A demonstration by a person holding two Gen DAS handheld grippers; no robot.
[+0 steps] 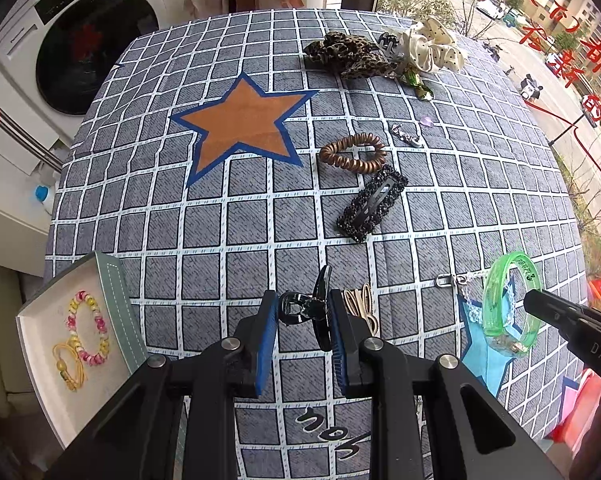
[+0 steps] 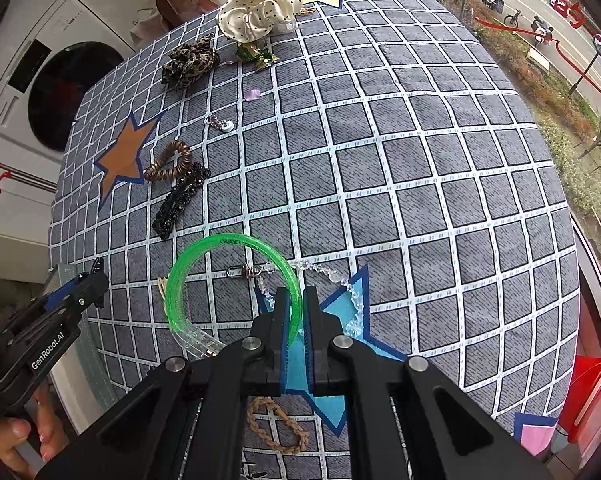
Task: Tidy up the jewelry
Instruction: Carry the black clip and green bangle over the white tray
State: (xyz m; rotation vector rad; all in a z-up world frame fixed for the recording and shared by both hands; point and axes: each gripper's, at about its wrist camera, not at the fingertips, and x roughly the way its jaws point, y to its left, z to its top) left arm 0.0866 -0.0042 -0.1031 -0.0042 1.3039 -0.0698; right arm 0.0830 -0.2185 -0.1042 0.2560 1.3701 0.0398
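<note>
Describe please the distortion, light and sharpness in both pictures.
Left wrist view: fisheye bends the checked grey tablecloth grid, daylight soft, black claw clip sharp. Right wrist view: same bulging, dark corners, translucent green plastic bangle crisp, no harsh shadows.

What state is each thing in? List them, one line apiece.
Left gripper: shut on the black plastic claw clip.
Right gripper: shut on the translucent green plastic bangle.
Grey open tray: holds a pink-and-yellow bead bracelet and a yellow cord bracelet.
Black beaded snap hair clip: lying flat on the table, closed.
Brown spiral hair tie: lying loose on the table.
</note>
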